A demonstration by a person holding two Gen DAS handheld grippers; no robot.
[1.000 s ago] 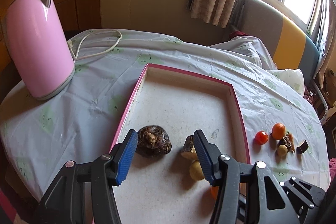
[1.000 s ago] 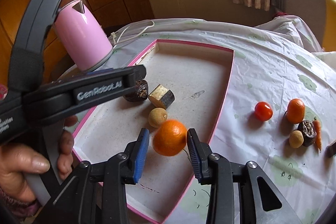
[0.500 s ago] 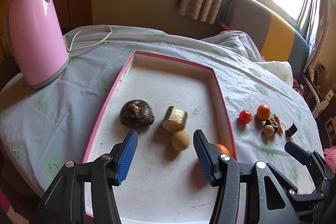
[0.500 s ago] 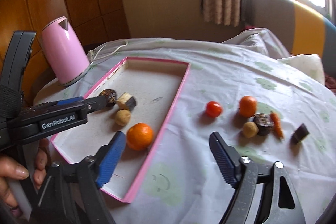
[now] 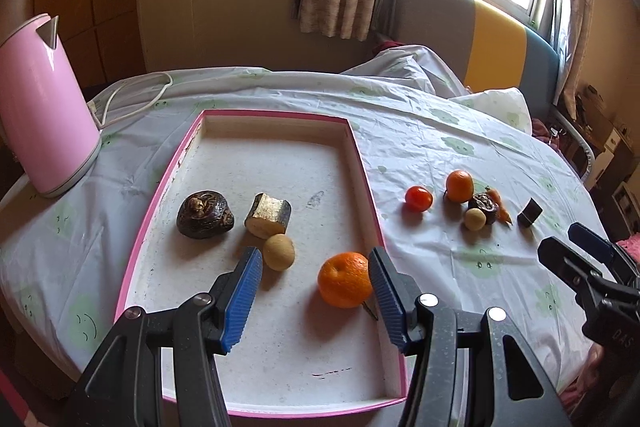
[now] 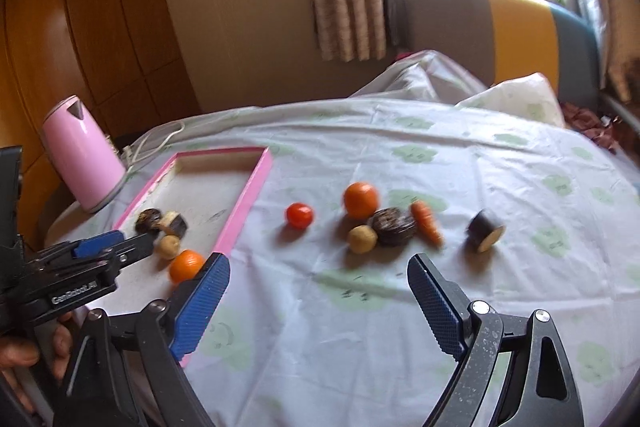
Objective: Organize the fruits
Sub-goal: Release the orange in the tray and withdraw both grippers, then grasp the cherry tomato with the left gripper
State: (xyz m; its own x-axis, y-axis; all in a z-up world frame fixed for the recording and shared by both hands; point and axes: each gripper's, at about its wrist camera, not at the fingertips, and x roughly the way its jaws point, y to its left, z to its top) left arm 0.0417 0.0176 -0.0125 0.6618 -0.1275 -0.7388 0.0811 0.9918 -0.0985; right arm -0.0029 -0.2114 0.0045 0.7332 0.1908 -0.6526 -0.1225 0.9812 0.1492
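Note:
A pink-rimmed tray (image 5: 362, 163) (image 6: 248, 199) holds an orange (image 5: 345, 279) (image 6: 185, 265), a small tan round fruit (image 5: 279, 251), a cut yellow chunk (image 5: 268, 215) and a dark brown shell-like fruit (image 5: 205, 215). On the cloth to its right lie a red tomato (image 6: 299, 215), a second orange (image 6: 361, 199), a tan ball (image 6: 362, 238), a dark brown fruit (image 6: 392, 226), a small carrot (image 6: 427, 221) and a dark cut piece (image 6: 485, 230). My left gripper (image 5: 314, 297) is open and empty above the tray's near end. My right gripper (image 6: 318, 301) is open and empty over the cloth, short of the loose fruits.
A pink electric kettle (image 5: 38, 107) with a white cord (image 5: 132, 103) stands left of the tray. A flower-print cloth (image 6: 500, 167) covers the round table. A sofa (image 5: 480, 39) and a curtained window are behind. My right gripper shows at the right edge of the left wrist view (image 5: 588, 267).
My right gripper opened, left the orange in the tray, and swung right over the cloth toward the loose fruits. My left gripper pulled back and up from the tray fruits, still open.

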